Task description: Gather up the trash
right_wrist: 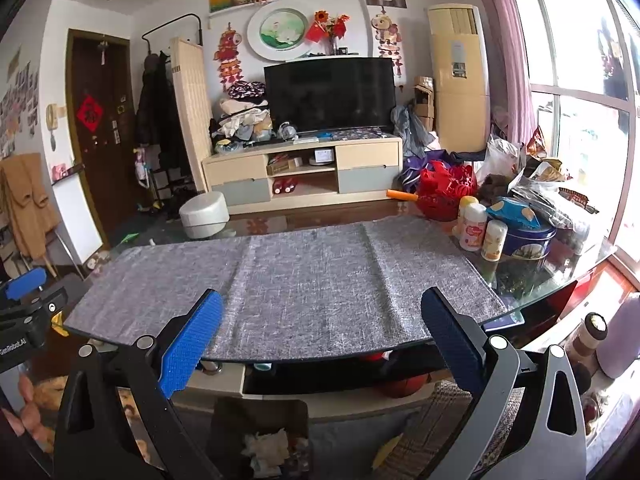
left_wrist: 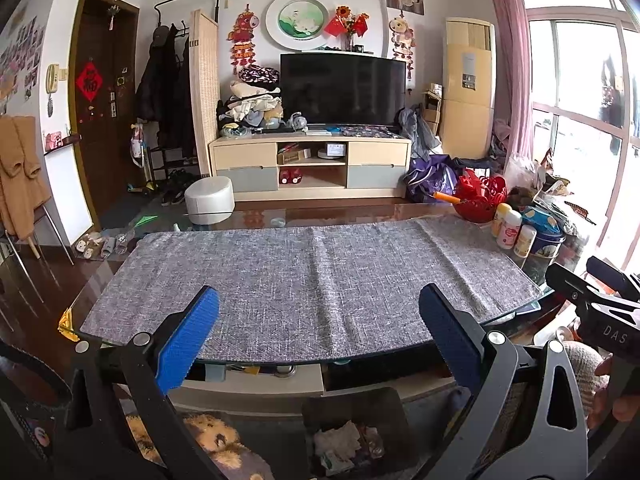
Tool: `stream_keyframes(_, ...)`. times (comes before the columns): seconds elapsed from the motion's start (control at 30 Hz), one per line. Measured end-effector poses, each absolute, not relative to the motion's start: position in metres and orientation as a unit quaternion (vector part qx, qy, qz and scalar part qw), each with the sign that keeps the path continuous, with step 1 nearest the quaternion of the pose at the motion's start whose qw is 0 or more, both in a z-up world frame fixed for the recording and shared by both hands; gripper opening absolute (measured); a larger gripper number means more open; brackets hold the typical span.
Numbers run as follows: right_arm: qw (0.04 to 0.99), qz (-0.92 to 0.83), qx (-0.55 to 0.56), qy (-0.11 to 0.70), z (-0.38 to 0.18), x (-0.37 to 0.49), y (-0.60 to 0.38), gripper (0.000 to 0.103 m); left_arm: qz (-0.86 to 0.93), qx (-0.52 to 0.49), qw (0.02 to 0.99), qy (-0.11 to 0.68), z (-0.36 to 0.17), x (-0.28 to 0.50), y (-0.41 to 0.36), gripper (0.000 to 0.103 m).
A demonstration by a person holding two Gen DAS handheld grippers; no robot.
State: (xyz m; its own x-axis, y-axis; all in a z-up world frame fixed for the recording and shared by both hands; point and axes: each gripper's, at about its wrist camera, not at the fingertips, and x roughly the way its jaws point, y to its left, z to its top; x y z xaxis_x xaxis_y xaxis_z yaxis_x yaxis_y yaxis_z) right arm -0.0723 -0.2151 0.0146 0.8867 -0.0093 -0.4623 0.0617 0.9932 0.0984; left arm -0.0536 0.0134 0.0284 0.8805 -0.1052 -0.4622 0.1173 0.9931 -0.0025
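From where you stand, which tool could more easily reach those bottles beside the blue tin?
Probably the right tool: the bottles and blue tin sit at the table's right end. Both tools are open and empty; the left tool hangs further left.

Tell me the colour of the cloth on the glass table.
Mottled grey cloth, seen best from the right wrist view.

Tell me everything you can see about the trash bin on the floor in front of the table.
The trash bin is a dark, open-topped container standing upright on the floor just in front of the glass table, below its near edge. It has no lid. Inside lie crumpled pale tissues or paper and some wrappers, so it is partly filled. Its material cannot be told. Neither pair of tongs touches it; both hang open above it.
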Motion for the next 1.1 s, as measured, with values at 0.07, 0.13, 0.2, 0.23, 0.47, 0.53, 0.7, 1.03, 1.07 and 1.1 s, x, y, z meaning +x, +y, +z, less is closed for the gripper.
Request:
stream_keyframes(0.07, 0.970, -0.018, 0.055, 0.237, 0.015, -0.072, -0.215, 0.100, -0.059, 0.013, 0.969, 0.238, 0.029, -0.054, 0.013, 0.095)
stream_keyframes(0.13, 0.970, -0.018, 0.056, 0.238, 0.014, -0.072, -0.215, 0.100, -0.060, 0.014, 0.969, 0.238, 0.029, -0.054, 0.013, 0.095)
stream_keyframes(0.2, 0.970, -0.018, 0.056, 0.238, 0.014, -0.072, -0.215, 0.100, -0.060, 0.014, 0.969, 0.238, 0.029, -0.054, 0.013, 0.095)
stream_keyframes(0.23, 0.970, -0.019, 0.055, 0.237, 0.015, -0.072, -0.215, 0.100, -0.060, 0.014, 0.969, 0.238, 0.029, -0.054, 0.013, 0.095)
stream_keyframes(0.47, 0.970, -0.018, 0.056, 0.237, 0.014, -0.072, -0.216, 0.100, -0.060, 0.012, 0.970, 0.236, 0.031, -0.055, 0.014, 0.095)
stream_keyframes(0.53, 0.970, -0.019, 0.056, 0.238, 0.014, -0.072, -0.217, 0.100, -0.057, 0.013, 0.970, 0.236, 0.032, -0.055, 0.014, 0.095)
stream_keyframes(0.7, 0.970, -0.018, 0.055, 0.237, 0.015, -0.073, -0.216, 0.100, -0.052, 0.014, 0.970, 0.236, 0.033, -0.054, 0.017, 0.095)
stream_keyframes(1.03, 0.968, -0.016, 0.056, 0.245, 0.012, -0.076, -0.207, 0.100, -0.048, 0.000, 0.968, 0.247, 0.032, -0.052, 0.020, 0.095)
stream_keyframes(1.07, 0.968, -0.016, 0.056, 0.245, 0.011, -0.076, -0.207, 0.100, -0.046, 0.000, 0.969, 0.244, 0.033, -0.052, 0.020, 0.095)
stream_keyframes(1.1, 0.968, -0.017, 0.056, 0.244, 0.011, -0.077, -0.206, 0.100, -0.045, 0.001, 0.969, 0.242, 0.033, -0.052, 0.020, 0.095)
